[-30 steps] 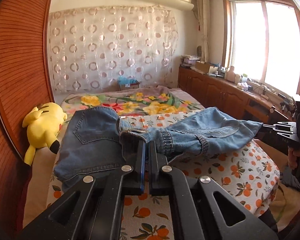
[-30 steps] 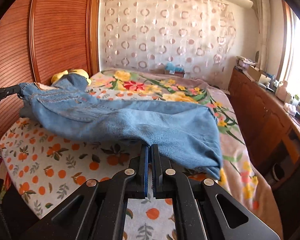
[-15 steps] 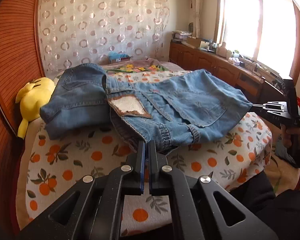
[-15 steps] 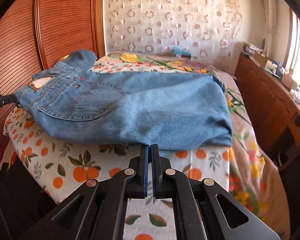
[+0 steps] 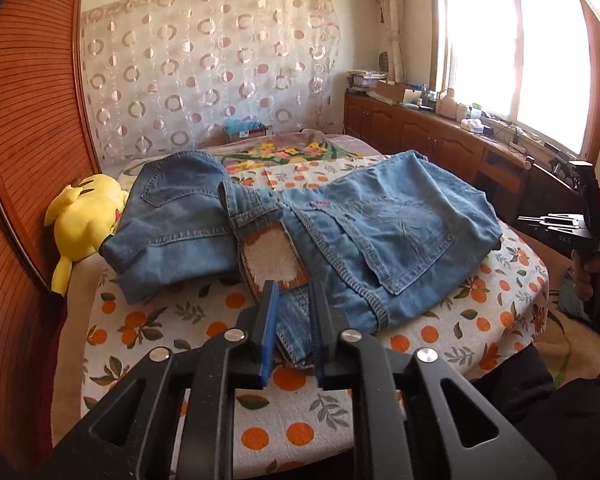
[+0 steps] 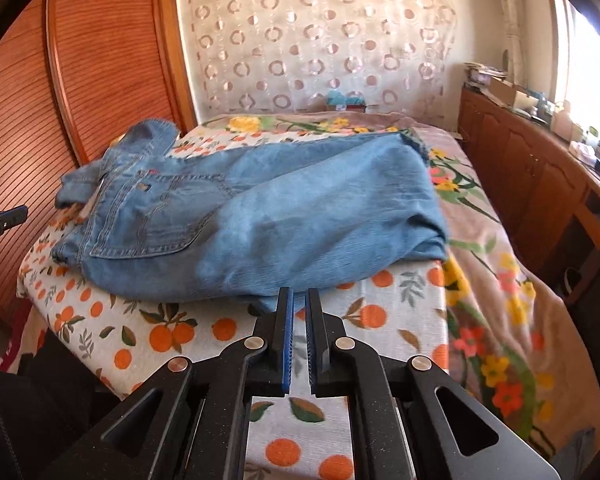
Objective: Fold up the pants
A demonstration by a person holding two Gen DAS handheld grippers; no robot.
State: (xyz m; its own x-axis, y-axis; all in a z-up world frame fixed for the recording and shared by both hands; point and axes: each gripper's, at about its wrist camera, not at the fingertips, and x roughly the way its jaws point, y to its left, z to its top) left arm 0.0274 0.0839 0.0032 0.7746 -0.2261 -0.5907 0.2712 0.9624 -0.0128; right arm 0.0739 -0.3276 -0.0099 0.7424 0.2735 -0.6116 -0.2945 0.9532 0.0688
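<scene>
Blue jeans lie folded lengthwise across the orange-print sheet, back pocket and leather waist patch facing up. My left gripper is at the waistband. Its jaws are opening, with a fold of denim lying loose between the pads. From the right wrist view the jeans spread across the bed. My right gripper sits at the near edge of the leg; its jaws stand slightly apart and opening, with only sheet showing in the gap. Each gripper shows in the other's view: right, left.
A yellow plush toy lies at the bed's left edge against the wooden wardrobe. A low wooden cabinet with clutter runs under the window on the right. A floral blanket covers the rest of the bed.
The jeans, held up between both shut grippers, have come down flat onto the bed. Both grippers sank, and their jaws have parted, the left more widely.
</scene>
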